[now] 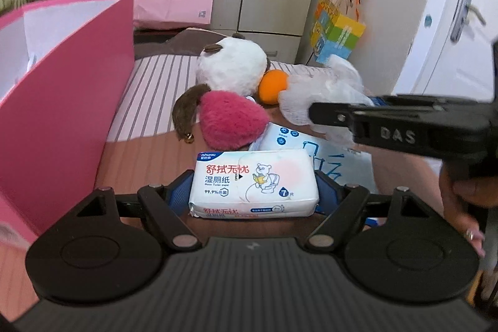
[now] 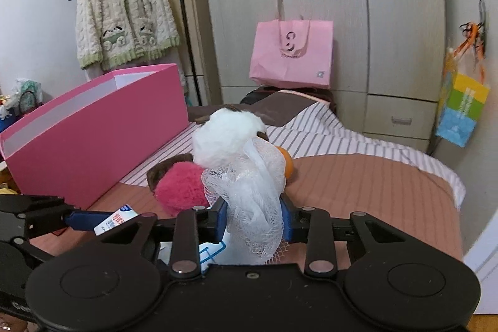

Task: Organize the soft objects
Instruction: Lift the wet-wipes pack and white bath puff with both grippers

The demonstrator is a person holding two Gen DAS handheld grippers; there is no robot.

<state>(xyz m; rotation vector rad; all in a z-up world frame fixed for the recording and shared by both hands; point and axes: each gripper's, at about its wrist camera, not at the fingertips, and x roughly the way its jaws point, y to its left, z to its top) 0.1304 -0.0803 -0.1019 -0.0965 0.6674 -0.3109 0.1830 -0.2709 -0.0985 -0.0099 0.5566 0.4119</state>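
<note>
Clamped between blue pads right in front of the left wrist camera sits the wet-wipes pack [image 1: 253, 182], white with red lettering and a little bear, the left gripper [image 1: 253, 192] squeezing it from both sides above the brown bedspread [image 1: 140, 157]. Over on the right, the right gripper [image 2: 253, 221] has its jaws closed onto the white mesh bath puff [image 2: 255, 201], netting bulging up and spilling down between the pads. From the left camera that same puff [image 1: 323, 86] shows at the tip of the black tool reaching in from the right.

Just beyond both, the plush pile: a magenta fuzzy heart [image 1: 232, 120], a white plush toy [image 1: 232, 69] with brown ears behind it, and an orange ball [image 1: 273, 85] tucked against the plush's right side. A second wipes packet [image 1: 281, 137] lies flat behind the held one.

Far left, the big pink box [image 2: 93, 129] stands open-topped on the bed. Far back, a pink tote bag [image 2: 291, 52] leans on the wardrobe [image 2: 389, 21].
</note>
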